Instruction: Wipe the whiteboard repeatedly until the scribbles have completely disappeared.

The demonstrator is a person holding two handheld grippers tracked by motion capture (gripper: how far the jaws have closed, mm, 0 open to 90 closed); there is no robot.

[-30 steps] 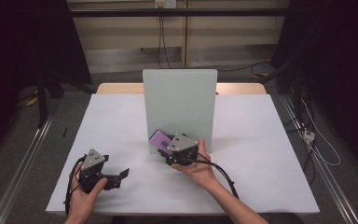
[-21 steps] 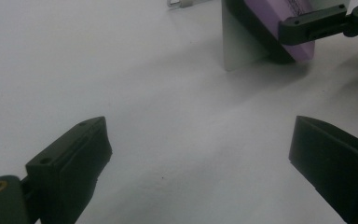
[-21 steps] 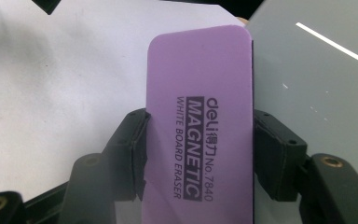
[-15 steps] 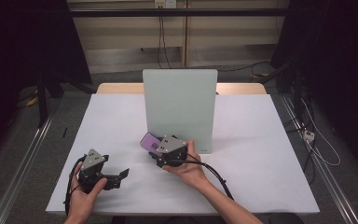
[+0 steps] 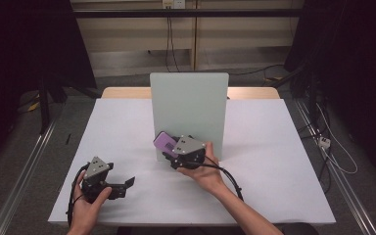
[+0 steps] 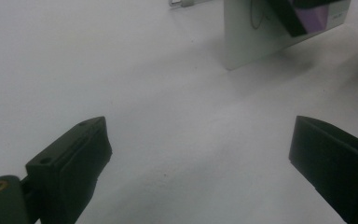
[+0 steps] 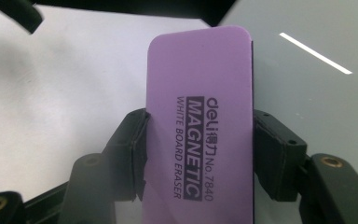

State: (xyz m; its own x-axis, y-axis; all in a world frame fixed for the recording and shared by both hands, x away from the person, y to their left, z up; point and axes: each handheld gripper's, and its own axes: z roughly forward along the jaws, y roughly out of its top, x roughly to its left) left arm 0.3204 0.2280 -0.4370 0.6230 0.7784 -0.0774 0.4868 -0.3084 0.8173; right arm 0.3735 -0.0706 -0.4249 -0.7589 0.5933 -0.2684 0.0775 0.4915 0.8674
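Eraser point(image 7: 200, 121) clamped in right tool point(image 7: 200, 154) — against whiteboard point(image 5: 188, 105).

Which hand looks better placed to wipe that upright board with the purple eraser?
The right. The right gripper is already shut on the purple eraser, close against the upright board. The left gripper rests open near the table's front edge, apart from the board.

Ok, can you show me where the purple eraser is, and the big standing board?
purple rectangular whiteboard eraser point(image 7: 200, 116), right gripper view, its printed face.
pale green upright board point(image 5: 188, 105), high view, middle of its front.
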